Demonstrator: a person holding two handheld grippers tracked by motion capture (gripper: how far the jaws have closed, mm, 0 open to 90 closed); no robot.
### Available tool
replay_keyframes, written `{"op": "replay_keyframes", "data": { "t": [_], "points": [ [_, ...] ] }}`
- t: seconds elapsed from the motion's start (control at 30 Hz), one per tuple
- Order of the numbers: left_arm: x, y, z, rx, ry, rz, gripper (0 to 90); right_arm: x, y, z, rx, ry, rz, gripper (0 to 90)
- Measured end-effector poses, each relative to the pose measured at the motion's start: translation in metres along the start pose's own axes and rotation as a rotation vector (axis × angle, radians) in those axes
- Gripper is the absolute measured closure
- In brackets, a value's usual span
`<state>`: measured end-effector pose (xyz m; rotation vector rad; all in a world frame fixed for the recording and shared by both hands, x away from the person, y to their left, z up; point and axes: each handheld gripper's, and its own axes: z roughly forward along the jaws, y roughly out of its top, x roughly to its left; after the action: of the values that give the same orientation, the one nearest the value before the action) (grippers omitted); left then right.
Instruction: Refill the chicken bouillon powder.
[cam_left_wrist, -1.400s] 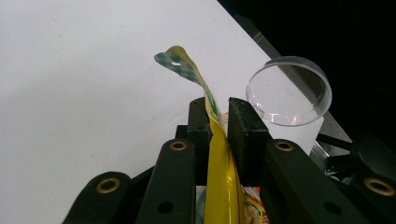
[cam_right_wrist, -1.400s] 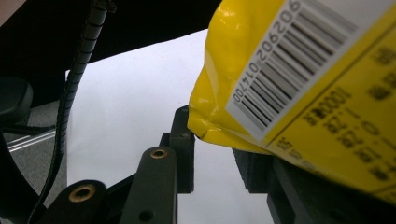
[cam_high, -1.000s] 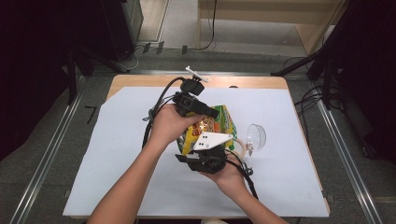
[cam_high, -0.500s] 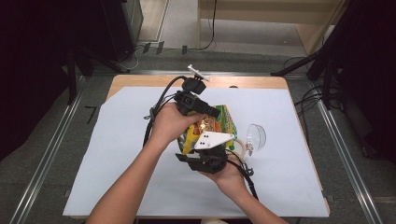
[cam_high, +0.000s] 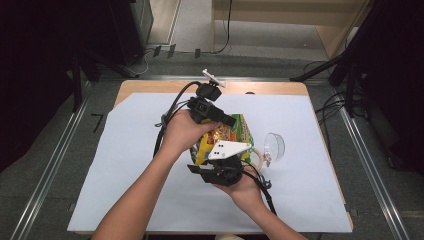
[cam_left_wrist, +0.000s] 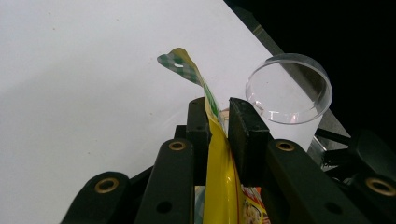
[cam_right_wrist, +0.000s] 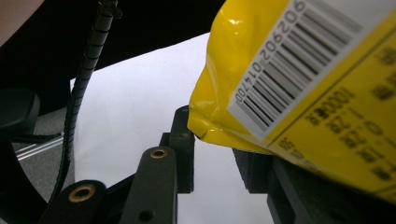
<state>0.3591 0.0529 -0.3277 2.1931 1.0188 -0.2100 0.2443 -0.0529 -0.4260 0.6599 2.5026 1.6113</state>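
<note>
One yellow snack bag (cam_high: 227, 137), one clear cup (cam_high: 273, 146), two grippers.

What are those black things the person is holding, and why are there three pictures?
They are claws, hand-held tools with two black jaws each. One picture comes from a camera high above the table. The other two come from small cameras riding on the claws, looking along the jaws.

From above you see the left claw and the right claw meeting over a white sheet on the table. Between them is a yellow snack bag. In the left claw's picture, the jaws pinch the bag's thin edge. In the right claw's picture, the bag's barcode corner sits over the jaws, but I cannot tell if they squeeze it. A clear plastic cup lies beside the bag.
</note>
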Motion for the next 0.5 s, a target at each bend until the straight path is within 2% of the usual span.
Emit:
{"op": "replay_keyframes", "data": {
  "t": [0.5],
  "points": [
    [-0.001,-0.0047,-0.0034,-0.04,0.003,0.014,78.6,0.0003,-0.0009,0.0012,0.009,-0.015,-0.048,71.0]
  ]
}}
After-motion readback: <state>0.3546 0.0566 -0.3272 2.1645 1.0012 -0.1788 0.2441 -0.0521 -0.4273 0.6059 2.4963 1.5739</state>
